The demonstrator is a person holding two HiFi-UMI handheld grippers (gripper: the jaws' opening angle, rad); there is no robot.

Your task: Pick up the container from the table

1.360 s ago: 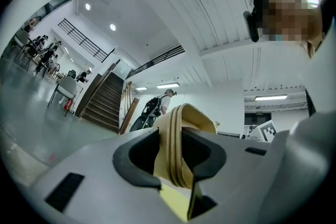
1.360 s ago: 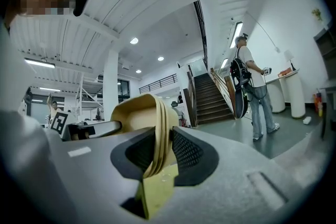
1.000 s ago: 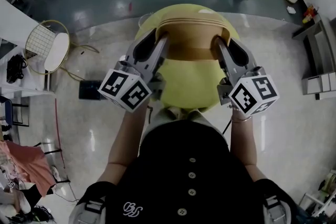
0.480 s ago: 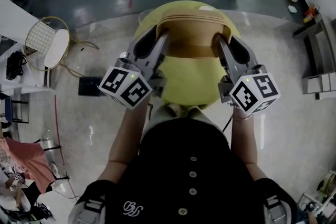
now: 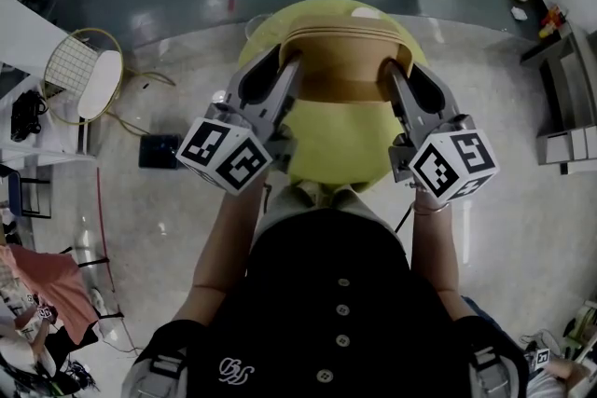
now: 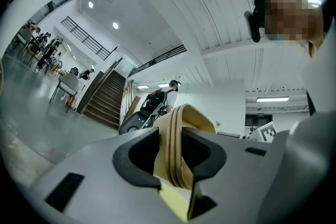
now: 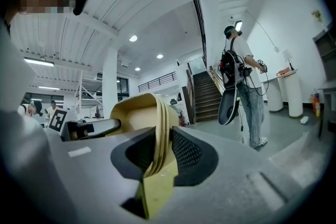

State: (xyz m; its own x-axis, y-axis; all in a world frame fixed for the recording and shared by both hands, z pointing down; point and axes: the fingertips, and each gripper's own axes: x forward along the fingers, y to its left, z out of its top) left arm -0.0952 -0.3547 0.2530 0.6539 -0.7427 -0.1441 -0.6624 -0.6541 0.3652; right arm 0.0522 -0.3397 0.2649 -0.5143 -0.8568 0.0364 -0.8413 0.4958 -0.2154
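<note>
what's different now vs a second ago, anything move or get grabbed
Nothing was moved, grabbed or let go. The left tongs and right tongs stay shut on opposite rims of the tan paper container over the round yellow table. Only the background changed: another person's hand has come into the lower right corner.

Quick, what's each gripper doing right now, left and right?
Left gripper: closed on the rim of the tan container.
Right gripper: closed on the opposite rim of the same container.
</note>
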